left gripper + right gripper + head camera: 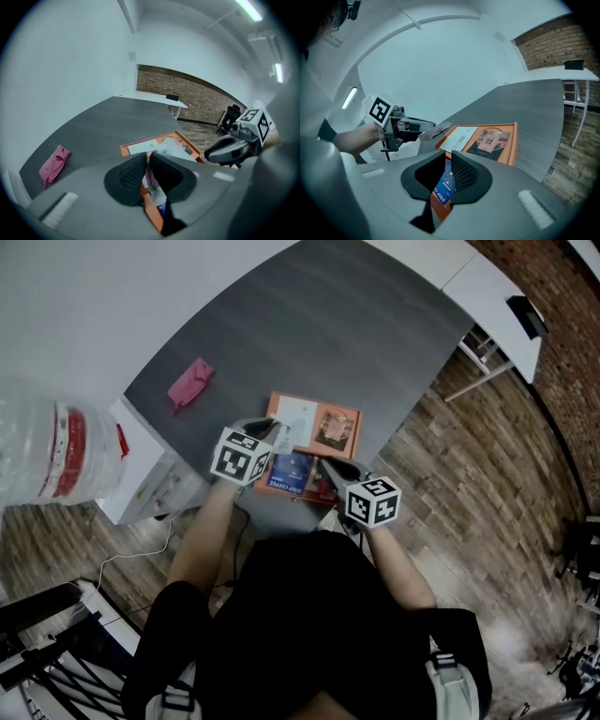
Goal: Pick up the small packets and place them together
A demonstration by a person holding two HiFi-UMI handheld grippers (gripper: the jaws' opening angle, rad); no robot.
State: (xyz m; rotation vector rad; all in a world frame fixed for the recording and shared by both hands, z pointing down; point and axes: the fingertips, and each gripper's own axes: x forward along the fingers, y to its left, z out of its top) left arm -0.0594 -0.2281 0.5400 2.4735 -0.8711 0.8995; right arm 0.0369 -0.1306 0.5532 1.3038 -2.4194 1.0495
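Left tool point(277, 431) angled down, clamping pale packet point(436, 131); right tool point(330, 467), shallower tilt, pinching blue packet point(443, 187) (by orange tray point(349, 411)).

Your left claw point(147, 161) has its dark ribbed jaws closed on a thin, pale plastic packet with pinkish print point(152, 183), which stands on edge in the narrow gap between the pads. Just beyond the tips lies a flat orange cardboard tray point(124, 149) on the dark grey table point(108, 122), with a white sheet in it. A crumpled pink cloth point(54, 164) sits well apart at the left of the table. At the right edge your right claw point(209, 154) reaches in beside the tray, its marker cube facing you. A brick wall closes the room behind.
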